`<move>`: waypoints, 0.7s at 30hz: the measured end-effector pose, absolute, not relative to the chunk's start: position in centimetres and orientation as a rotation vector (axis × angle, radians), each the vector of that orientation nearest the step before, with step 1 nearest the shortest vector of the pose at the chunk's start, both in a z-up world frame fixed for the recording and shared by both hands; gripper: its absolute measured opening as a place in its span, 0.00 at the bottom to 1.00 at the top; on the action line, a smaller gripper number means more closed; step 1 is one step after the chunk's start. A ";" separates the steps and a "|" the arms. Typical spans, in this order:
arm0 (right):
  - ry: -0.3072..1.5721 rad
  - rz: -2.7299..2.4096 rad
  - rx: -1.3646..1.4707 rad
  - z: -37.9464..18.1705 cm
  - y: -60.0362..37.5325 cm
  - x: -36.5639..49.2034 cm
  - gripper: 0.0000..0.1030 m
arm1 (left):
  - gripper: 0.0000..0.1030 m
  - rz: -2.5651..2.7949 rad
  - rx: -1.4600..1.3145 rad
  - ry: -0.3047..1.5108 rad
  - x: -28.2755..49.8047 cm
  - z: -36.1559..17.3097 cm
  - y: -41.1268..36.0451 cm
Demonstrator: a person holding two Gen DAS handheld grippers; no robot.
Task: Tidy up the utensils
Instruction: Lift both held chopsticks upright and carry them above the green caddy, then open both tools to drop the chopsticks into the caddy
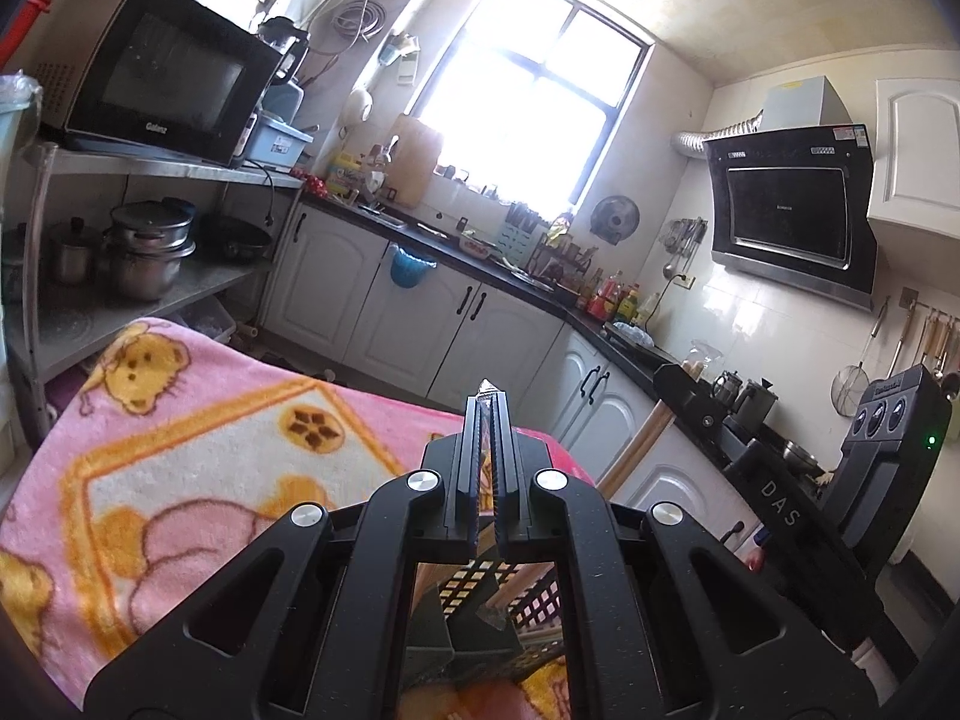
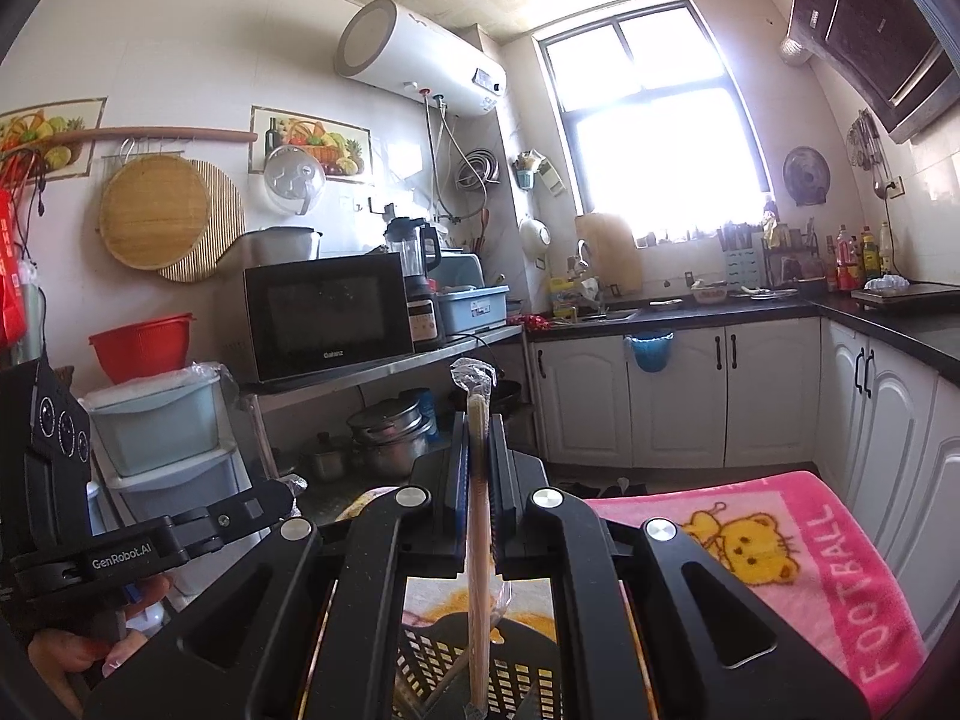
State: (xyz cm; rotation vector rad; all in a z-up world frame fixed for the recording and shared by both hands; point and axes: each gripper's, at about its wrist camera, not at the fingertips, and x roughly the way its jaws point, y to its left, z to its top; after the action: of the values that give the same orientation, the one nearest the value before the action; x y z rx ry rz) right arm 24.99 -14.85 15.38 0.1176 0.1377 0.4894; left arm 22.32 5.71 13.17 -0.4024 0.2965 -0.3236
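Pinches, in the right gripper [image 2: 478, 420], a wrapped pair of wooden chopsticks [image 2: 478, 480], jaws narrow with only the sticks' thickness between the pads; runs upright through the grip, long axis near vertical, crinkled clear wrap poking out above the fingertips and the lower end reaching down toward what lies beneath. Shuts fully in the left gripper [image 1: 487, 405] on a clear-wrapped piece [image 1: 487, 387], only a small point of it showing past the tips, too little visible to say what utensil it is. Directly below both tools, seen through the gap in each frame: a black lattice basket [image 2: 522, 681], already with wooden sticks slanting inside it. Under and beyond the basket, a pink cartoon towel [image 2: 780, 540] spread forward and to the right of the right tool. Looks like the lowering step of a drop-off, basket straight down from each grip rather than ahead. Judges the right tool the better placed, with the chopsticks' lower end at or just above the basket mouth; hinges on keeping the sticks upright so the end goes into the basket instead of catching the rim or the sticks lying there. Off to the left in the right wrist view, a hand [image 2: 78, 660] on the other handle, close alongside
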 end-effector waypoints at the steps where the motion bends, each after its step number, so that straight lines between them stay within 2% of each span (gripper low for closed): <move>1: 0.138 0.486 0.114 15.2 -14.8 25.0 0.06 | 0.01 -0.324 -0.400 0.299 22.3 13.0 5.6; 18: 0.206 0.447 0.082 11.9 -13.6 25.7 0.06 | 0.01 -0.327 -0.407 0.355 23.0 10.6 5.5; 21: 0.232 0.438 0.095 11.3 -13.9 25.9 0.11 | 0.01 -0.325 -0.411 0.364 23.0 10.4 5.6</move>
State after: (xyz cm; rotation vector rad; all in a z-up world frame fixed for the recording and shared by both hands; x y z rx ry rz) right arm 25.89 -13.86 11.33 0.0952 0.2324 0.4381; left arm 22.97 5.61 10.38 -0.4106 0.3644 -0.3249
